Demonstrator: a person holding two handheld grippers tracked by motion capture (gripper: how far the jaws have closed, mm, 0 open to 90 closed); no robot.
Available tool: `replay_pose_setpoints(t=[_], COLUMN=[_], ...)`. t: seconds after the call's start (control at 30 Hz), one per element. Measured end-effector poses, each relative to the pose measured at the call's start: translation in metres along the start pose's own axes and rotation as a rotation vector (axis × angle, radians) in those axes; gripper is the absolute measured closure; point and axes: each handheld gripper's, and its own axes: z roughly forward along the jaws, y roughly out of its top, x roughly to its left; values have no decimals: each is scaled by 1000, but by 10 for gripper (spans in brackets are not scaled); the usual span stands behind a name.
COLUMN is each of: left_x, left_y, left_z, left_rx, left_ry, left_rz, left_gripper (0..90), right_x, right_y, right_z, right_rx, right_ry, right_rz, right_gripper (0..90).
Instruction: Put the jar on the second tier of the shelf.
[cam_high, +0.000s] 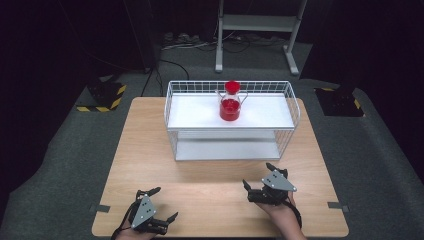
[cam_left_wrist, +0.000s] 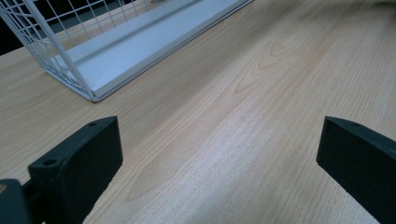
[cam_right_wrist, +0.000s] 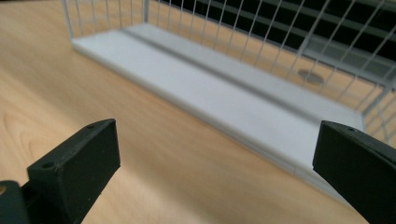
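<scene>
A glass flask (cam_high: 230, 106) with red liquid and a red funnel (cam_high: 232, 87) in its neck stands on the top shelf of a white wire rack (cam_high: 200, 120). My left gripper (cam_high: 165, 205) rests open near the table's front left edge, with nothing between its jaws. My right gripper (cam_high: 259, 175) is open just in front of the rack's lower shelf (cam_right_wrist: 224, 93), holding nothing. The left gripper view looks across bare wood toward a corner of the rack (cam_left_wrist: 93, 70).
The wooden table (cam_high: 150, 150) has free room in front of and beside the rack. Tape marks (cam_high: 100, 208) sit at its front edges. Beyond the table are a grey floor, a metal stand (cam_high: 255, 30) and yellow-black striped bases (cam_high: 102, 97).
</scene>
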Motion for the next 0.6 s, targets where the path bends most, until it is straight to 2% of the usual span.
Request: replay_pose_setpoints(t=[0.23,0.3,0.5,0.6], left_x=[0,0,0,0], left_y=[0,0,1,2], left_z=[0,0,2,4], left_rx=[4,5,27,44], left_ry=[2,9,9,4], left_rz=[-6,-4,5,1], left_gripper=[7,7,7,7], right_x=[14,16,17,17], right_y=[-27,-30,-31,-33], right_z=[-4,-5,-8,-12], right_rx=[91,110,97,65], right_ry=[-21,-27,-26,-29], right_rz=[-51,-83,-95,-98], right_gripper=[1,1,1,1])
